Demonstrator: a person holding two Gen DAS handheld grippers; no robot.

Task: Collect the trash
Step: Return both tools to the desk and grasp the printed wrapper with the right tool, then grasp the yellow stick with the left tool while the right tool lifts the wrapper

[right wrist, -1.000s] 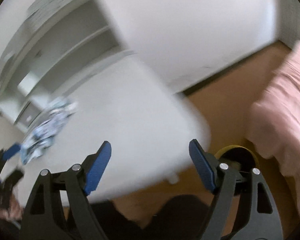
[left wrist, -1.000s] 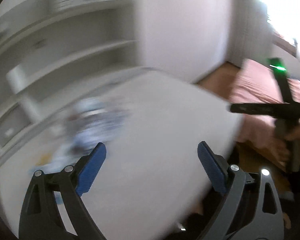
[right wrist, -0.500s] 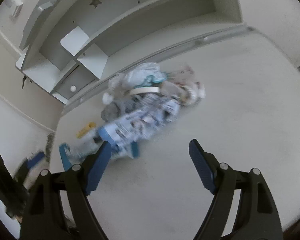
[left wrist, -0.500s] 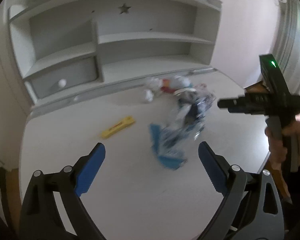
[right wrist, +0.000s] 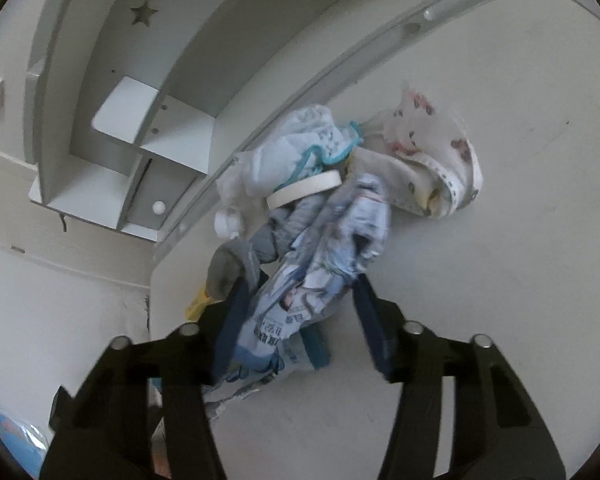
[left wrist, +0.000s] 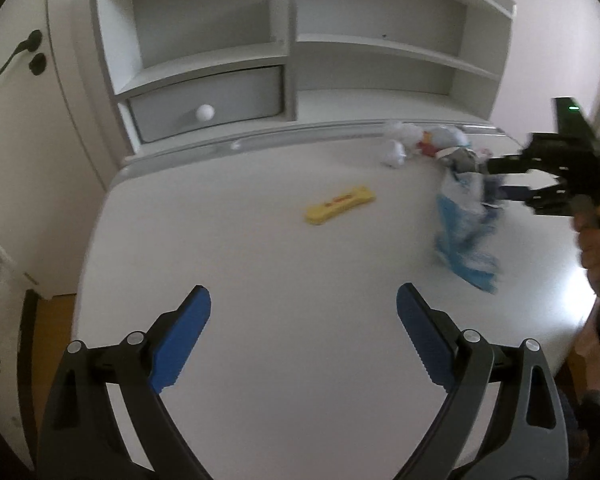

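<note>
A pile of trash lies on the white desk (left wrist: 300, 264): a crumpled blue-and-white printed paper bag (right wrist: 320, 272), a roll of tape (right wrist: 304, 190), white tissue (right wrist: 276, 156), a patterned wrapper (right wrist: 428, 160) and a grey cloth (right wrist: 232, 264). A yellow wrapper (left wrist: 340, 204) lies apart to the left. My right gripper (right wrist: 300, 308) is open with its jaws on either side of the paper bag, which also shows in the left wrist view (left wrist: 464, 232). My left gripper (left wrist: 304, 336) is open and empty above the desk, short of the trash.
A white shelf unit with a grey drawer (left wrist: 208, 100) stands at the back of the desk. A door (left wrist: 20, 120) is at the left. The right gripper and the hand holding it show in the left wrist view (left wrist: 560, 176).
Both views swung from the bed and floor to the desk. The right gripper moved in on the trash pile and now straddles the paper bag, its jaws narrower. The left gripper stayed open.
</note>
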